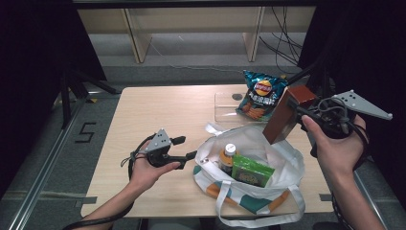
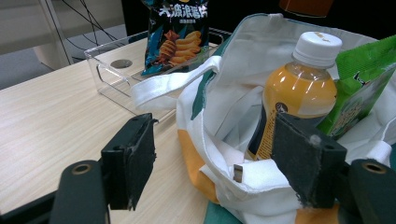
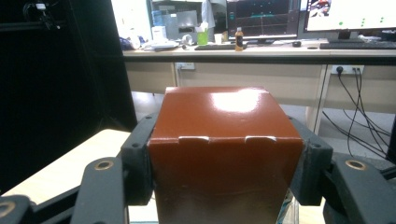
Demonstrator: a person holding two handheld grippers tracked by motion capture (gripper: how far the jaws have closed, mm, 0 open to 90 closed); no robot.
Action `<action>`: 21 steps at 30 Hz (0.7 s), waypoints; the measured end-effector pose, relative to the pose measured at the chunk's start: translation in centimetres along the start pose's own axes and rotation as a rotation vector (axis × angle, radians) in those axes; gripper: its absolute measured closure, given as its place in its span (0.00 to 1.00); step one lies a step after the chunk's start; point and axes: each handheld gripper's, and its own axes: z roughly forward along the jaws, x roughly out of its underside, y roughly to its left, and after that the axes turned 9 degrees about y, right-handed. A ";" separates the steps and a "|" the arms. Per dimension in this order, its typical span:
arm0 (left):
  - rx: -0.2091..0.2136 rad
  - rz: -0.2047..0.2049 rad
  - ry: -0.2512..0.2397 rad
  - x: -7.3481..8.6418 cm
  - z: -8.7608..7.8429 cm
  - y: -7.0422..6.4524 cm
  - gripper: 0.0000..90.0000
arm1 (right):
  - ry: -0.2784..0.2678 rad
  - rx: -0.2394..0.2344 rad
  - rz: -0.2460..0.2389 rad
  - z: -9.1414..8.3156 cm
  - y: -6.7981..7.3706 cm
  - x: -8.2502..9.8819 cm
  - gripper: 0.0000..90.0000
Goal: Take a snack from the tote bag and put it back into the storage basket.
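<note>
High view: right gripper clamps the brown box above the tote bag rim.
Left gripper gapes empty beside the bag's edge, bare table behind.

We have bare tabletop across the left and far-left, open to any pass. On the near right the tote bag gapes upward, but a juice bottle and green packet crowd its left half, leaving room at its right. Beyond it, a clear tray and chip bag block the far right.
</note>
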 end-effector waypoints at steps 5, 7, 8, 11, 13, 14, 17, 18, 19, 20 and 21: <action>0.001 0.009 0.000 0.0 0.0 0.1 0.33 | -0.014 0.006 -0.002 0.2 -0.3 -0.4 0.44; 0.001 0.009 0.000 0.0 0.0 0.1 0.33 | -0.016 0.007 -0.005 0.2 -0.4 -0.6 0.44; 0.001 0.009 0.000 0.0 0.0 0.1 0.33 | -0.021 0.008 0.000 0.3 -0.4 -0.6 0.44; -0.001 0.001 0.001 0.0 0.0 0.0 0.33 | -0.026 0.010 -0.001 0.4 -0.5 -0.9 0.44; -0.001 0.001 0.001 0.0 0.0 0.1 0.33 | -0.022 0.012 -0.006 0.5 -0.6 -1.0 0.44; -0.001 0.001 0.001 0.0 0.0 0.1 0.33 | -0.022 0.012 -0.006 0.5 -0.6 -1.0 0.44; 0.007 0.001 -0.006 0.0 0.0 0.1 0.33 | -0.030 0.017 -0.002 0.6 -0.6 -1.2 0.44; 0.006 0.000 -0.006 0.0 0.0 0.1 0.33 | -0.034 0.019 -0.004 0.6 -0.7 -1.3 0.44; 0.006 0.000 -0.006 0.0 0.0 0.1 0.33 | -0.034 0.019 -0.004 0.6 -0.7 -1.3 0.44; 0.004 -0.001 -0.007 0.0 0.0 0.1 0.33 | -0.038 0.021 0.001 0.7 -0.7 -1.4 0.44; -0.002 -0.002 -0.001 0.0 -0.1 0.0 0.33 | -0.037 0.021 0.003 0.7 -0.7 -1.4 0.44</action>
